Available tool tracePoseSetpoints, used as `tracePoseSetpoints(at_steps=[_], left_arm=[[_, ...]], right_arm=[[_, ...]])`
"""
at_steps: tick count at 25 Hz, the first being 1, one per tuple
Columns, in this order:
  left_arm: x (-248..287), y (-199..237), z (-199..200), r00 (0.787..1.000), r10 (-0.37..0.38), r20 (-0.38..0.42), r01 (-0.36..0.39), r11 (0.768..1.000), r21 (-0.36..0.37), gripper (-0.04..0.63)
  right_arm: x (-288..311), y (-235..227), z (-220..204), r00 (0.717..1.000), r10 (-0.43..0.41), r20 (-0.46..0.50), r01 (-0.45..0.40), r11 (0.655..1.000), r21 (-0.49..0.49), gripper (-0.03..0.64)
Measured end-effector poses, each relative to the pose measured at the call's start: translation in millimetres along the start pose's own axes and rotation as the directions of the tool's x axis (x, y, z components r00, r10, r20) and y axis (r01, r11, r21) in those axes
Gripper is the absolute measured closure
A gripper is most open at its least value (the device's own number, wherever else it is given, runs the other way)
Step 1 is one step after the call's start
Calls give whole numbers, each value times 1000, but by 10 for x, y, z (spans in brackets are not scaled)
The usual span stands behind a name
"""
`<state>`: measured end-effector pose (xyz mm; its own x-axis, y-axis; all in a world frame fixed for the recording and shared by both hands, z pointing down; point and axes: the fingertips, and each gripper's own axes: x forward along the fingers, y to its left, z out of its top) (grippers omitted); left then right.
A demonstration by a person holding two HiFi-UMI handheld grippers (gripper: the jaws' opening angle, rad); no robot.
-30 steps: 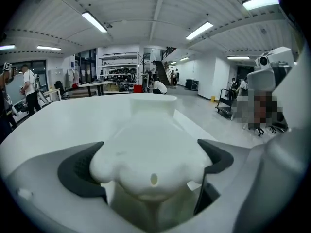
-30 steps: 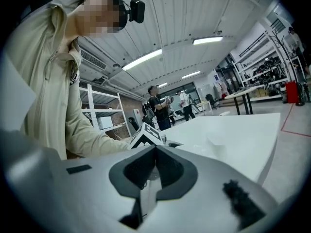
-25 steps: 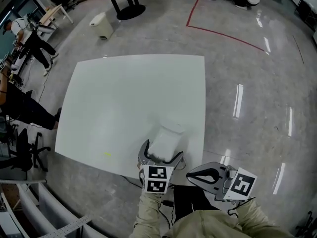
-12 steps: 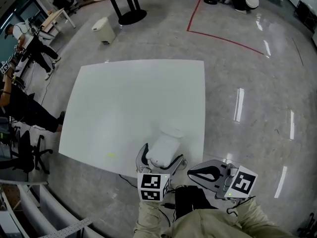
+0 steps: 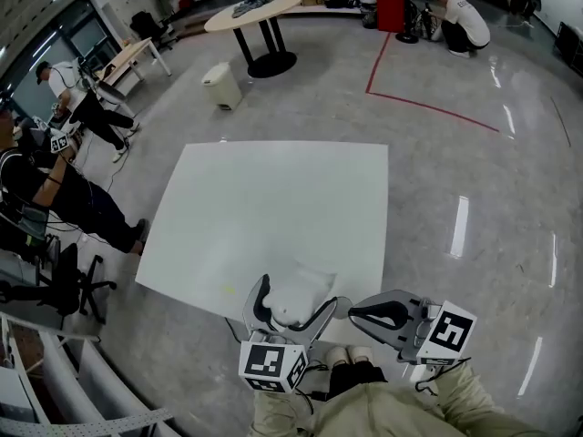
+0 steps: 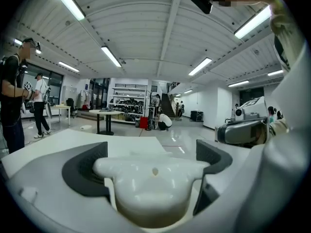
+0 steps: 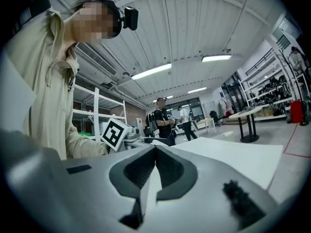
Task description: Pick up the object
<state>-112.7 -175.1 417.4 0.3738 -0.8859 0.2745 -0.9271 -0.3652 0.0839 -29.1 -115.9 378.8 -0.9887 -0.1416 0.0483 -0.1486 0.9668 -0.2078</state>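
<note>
A white rounded plastic object [image 5: 297,297] sits between the jaws of my left gripper [image 5: 293,308] at the front edge of the white table [image 5: 273,198]. In the left gripper view the object [image 6: 151,184] fills the gap, with the dark pads [image 6: 83,170] pressed against both its sides. I cannot tell whether it still touches the tabletop. To the right, off the table's edge, my right gripper [image 5: 353,315] is shut with nothing in it. In the right gripper view its jaws [image 7: 155,152] meet in a closed line.
A small white bin [image 5: 221,86] and a round table [image 5: 257,7] stand on the floor beyond the white table. People [image 5: 55,185] and an office chair [image 5: 66,280] are at the left. A red tape line [image 5: 428,107] crosses the floor at the far right.
The left gripper has drawn back toward the table's front edge with the white object between its jaws. The head view has tilted up. The right gripper has hardly moved.
</note>
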Motion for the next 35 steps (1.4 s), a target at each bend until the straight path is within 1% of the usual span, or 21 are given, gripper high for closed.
tracePoseSetpoints(at_steps=[5,13,17,23,29,32,35], left_arm=[[-246,-78,217,998,8,67,-12,999,52,21],[-605,-254,315,988,-3,153,-2,1000,31,23],[-869,-396,412,982,-21,190,11,998,56,23],[-1498,-646,446,969,-53,242,35,996,77,23],[-2152,-892,259,966,-70,248,47,994,98,23],[-2449,-1022,183,964,-80,252,55,993,104,23],[-2722,-1112,162,961,-83,264,56,993,107,23]], right_arm=[[12,89,87,1000,14,25,-14,999,-36,612],[-61,348,124,999,8,34,-6,996,-84,612],[-117,582,193,999,-10,41,15,993,-118,612],[-162,1243,256,997,-18,70,28,989,-146,612],[-231,1920,162,997,-27,77,40,985,-170,612],[-252,2252,171,995,-16,103,33,984,-173,612],[-266,2512,101,996,-18,89,34,983,-178,612]])
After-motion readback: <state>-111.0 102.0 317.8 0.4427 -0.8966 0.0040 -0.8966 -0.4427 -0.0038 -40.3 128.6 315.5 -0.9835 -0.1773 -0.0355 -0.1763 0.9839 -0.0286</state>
